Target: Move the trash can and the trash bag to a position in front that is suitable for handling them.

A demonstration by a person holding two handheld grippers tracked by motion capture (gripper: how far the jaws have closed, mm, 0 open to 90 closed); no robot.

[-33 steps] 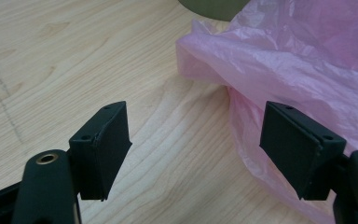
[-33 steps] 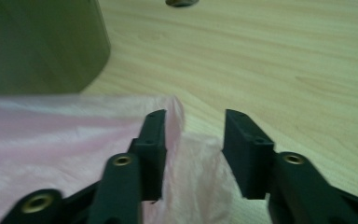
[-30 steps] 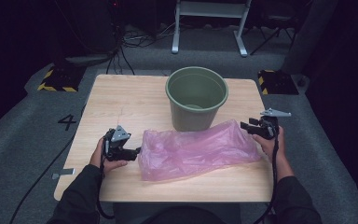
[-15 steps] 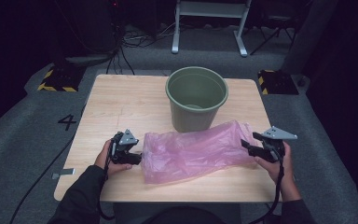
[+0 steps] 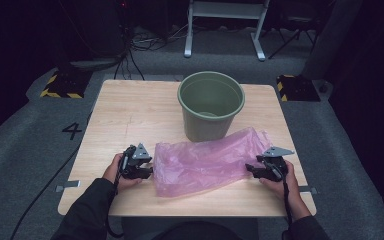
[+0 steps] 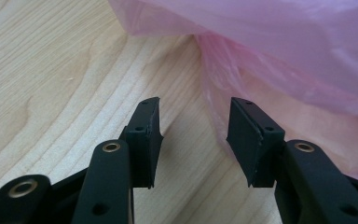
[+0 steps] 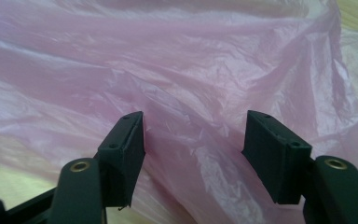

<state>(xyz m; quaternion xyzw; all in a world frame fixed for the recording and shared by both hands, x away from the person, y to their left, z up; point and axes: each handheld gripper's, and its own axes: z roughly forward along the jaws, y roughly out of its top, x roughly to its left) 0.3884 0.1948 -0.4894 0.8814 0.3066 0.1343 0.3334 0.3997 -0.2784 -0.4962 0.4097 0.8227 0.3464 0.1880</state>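
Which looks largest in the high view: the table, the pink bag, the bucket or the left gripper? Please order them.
1. Table
2. Pink bag
3. Bucket, looking somewhat smaller than the bag
4. Left gripper

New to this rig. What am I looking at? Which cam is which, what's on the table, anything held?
A person holds a pair of hand-held tongs in each hand; there is no robot arm. One camera looks down from above; the other two ride on the tongs.

On the light wooden table stand a round green plastic bucket and, in front of it, a crumpled translucent pink plastic bag.

The left tongs have just been closing beside the bag's edge; the right tongs gape at its other end. Nothing is gripped yet.
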